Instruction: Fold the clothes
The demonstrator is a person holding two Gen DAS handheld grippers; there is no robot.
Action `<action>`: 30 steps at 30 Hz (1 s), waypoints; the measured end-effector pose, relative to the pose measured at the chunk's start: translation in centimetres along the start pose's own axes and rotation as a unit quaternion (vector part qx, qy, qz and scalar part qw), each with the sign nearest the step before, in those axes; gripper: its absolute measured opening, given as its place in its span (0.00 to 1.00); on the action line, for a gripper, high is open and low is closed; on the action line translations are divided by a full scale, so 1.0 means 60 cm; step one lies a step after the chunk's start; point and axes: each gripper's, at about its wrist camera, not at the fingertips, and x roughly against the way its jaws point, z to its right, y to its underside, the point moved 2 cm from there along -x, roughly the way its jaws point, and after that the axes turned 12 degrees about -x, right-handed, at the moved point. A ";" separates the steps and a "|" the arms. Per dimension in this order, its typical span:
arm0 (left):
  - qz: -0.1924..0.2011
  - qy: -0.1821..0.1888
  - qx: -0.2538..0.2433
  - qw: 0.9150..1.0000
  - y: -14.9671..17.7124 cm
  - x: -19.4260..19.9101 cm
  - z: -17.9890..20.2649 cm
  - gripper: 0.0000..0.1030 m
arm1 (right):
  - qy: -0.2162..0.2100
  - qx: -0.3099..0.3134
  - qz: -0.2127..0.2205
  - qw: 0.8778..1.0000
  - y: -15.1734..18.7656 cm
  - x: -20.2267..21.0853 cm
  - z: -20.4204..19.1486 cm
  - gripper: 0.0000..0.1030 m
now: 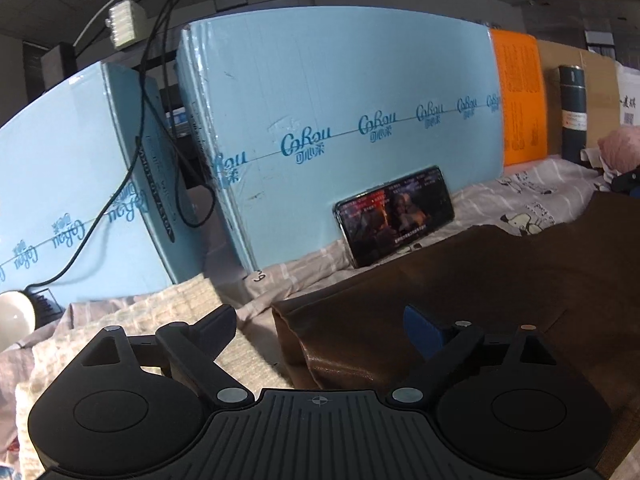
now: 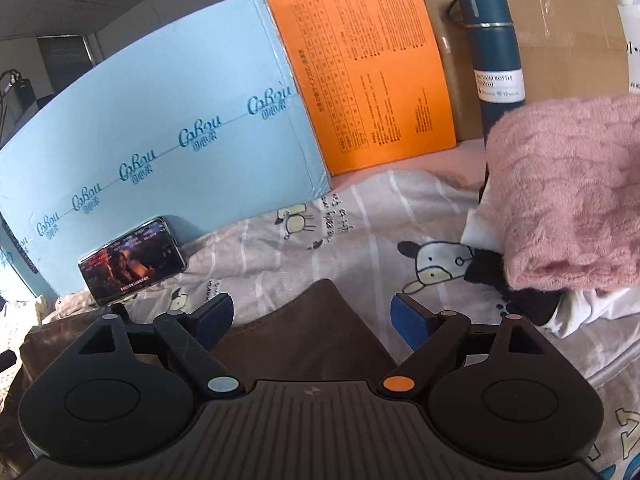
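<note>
The left gripper (image 1: 320,326) hovers with jaws spread over the brown garment (image 1: 460,292), which lies on the cartoon bedsheet (image 2: 360,216) just in front of the phone (image 2: 134,260). The right gripper (image 2: 312,314), also spread, straddles the garment's edge; pink fluffy clothing (image 2: 568,196) sits right of the phone.

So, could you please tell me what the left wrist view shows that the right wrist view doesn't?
Only the left wrist view shows the LED light panel, dangling black cables, a second blue box and a beige knit cloth. Only the right wrist view shows the white and black clothes under the pink fleece. Both show the brown garment, phone, orange box and teal bottle.
</note>
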 end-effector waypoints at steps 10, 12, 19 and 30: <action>-0.021 0.074 0.035 0.996 0.010 -0.094 -0.012 0.90 | 0.022 -0.008 -0.011 1.000 0.008 -0.022 0.030 0.83; -0.004 0.076 0.038 0.996 0.010 -0.088 -0.011 0.90 | 0.027 -0.008 -0.013 1.000 0.009 -0.026 0.033 0.83; 0.010 0.056 0.020 0.998 0.013 -0.082 -0.002 0.91 | 0.036 -0.004 -0.007 0.999 0.012 -0.028 0.033 0.83; 0.049 0.047 0.014 0.998 0.008 -0.062 0.004 0.77 | 0.043 -0.002 -0.006 0.999 0.016 -0.032 0.036 0.83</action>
